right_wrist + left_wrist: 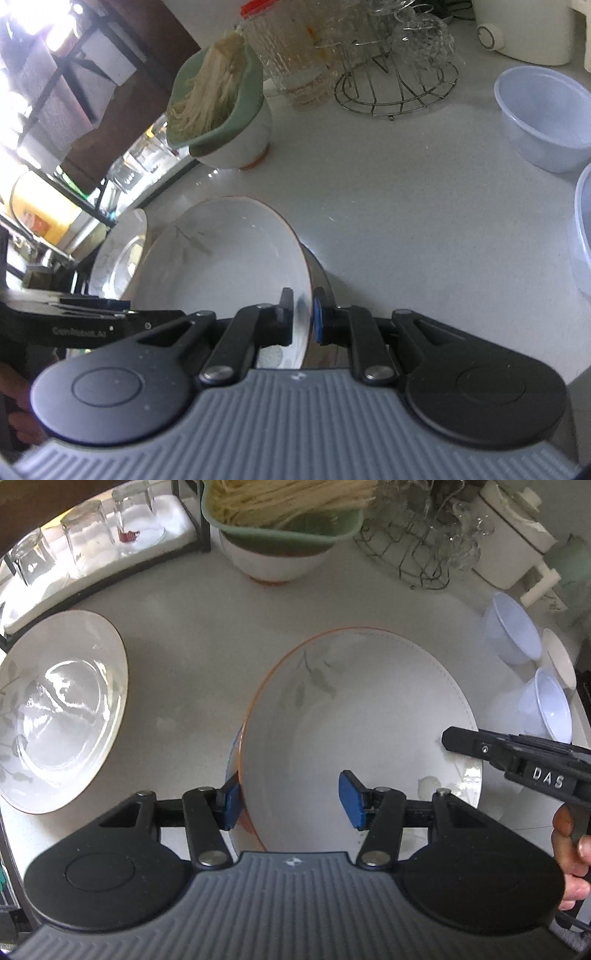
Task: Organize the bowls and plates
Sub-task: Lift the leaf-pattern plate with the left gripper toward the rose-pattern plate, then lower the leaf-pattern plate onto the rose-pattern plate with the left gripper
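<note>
The orange-rimmed bowl [354, 738] sits tilted near the front edge of the white counter [192, 653]. To its left, close by, lies a leaf-patterned plate [59, 709]. The left gripper [291, 801] has its blue pads apart, one on each side of the bowl's left rim. The right gripper [303, 317] is pinched tight on the bowl's right rim. Two pale plastic bowls [543, 118] stand near the right edge.
</note>
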The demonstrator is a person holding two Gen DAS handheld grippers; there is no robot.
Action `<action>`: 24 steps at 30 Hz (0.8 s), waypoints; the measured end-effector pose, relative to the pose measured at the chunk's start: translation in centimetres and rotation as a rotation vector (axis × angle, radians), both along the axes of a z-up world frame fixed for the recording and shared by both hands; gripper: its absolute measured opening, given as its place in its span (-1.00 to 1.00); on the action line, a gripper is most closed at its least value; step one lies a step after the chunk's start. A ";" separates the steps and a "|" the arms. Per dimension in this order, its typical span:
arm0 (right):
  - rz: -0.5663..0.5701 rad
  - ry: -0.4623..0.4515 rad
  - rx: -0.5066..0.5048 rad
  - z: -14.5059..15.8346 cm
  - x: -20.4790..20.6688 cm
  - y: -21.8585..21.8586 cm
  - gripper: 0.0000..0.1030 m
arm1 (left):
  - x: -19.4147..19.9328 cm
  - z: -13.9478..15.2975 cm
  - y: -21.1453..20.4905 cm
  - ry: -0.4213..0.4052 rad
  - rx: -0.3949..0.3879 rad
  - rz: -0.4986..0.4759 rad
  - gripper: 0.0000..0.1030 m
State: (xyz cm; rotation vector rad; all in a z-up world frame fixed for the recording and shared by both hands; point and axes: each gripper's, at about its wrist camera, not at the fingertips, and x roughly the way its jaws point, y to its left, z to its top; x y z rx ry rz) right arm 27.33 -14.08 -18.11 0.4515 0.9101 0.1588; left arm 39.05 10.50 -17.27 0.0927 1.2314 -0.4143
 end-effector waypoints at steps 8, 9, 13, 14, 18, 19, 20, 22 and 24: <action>0.048 -0.024 -0.008 -0.3 0.5 -0.1 -0.73 | 0.9 -0.1 0.0 -0.015 -0.002 0.066 0.15; 0.049 -0.023 -0.001 -0.4 0.5 -0.2 -0.73 | 1.0 -0.1 0.0 -0.016 -0.005 0.076 0.16; 0.055 -0.015 0.038 -1.0 0.8 -0.6 -0.73 | 1.2 -0.1 -0.2 -0.010 -0.015 0.131 0.28; 0.056 -0.011 0.051 -1.2 0.9 -0.7 -0.73 | 1.1 -0.1 -0.3 -0.011 -0.022 0.140 0.35; 0.059 -0.001 0.082 -1.7 1.2 -0.9 -0.75 | 1.4 -0.1 -0.1 0.007 -0.048 0.184 0.40; 0.059 -0.003 0.086 -1.7 1.2 -1.0 -0.75 | 1.5 -0.1 -0.1 0.013 -0.052 0.189 0.40; 0.060 -0.004 0.088 -1.7 1.2 -1.0 -0.76 | 1.5 -0.2 0.0 0.020 -0.060 0.198 0.40; 0.062 -0.006 0.090 -1.7 1.2 -1.1 -0.75 | 1.6 -0.2 0.3 0.035 -0.074 0.217 0.40; 0.059 -0.006 0.094 -1.7 1.2 -1.1 -0.75 | 1.6 -0.2 0.5 0.044 -0.083 0.231 0.40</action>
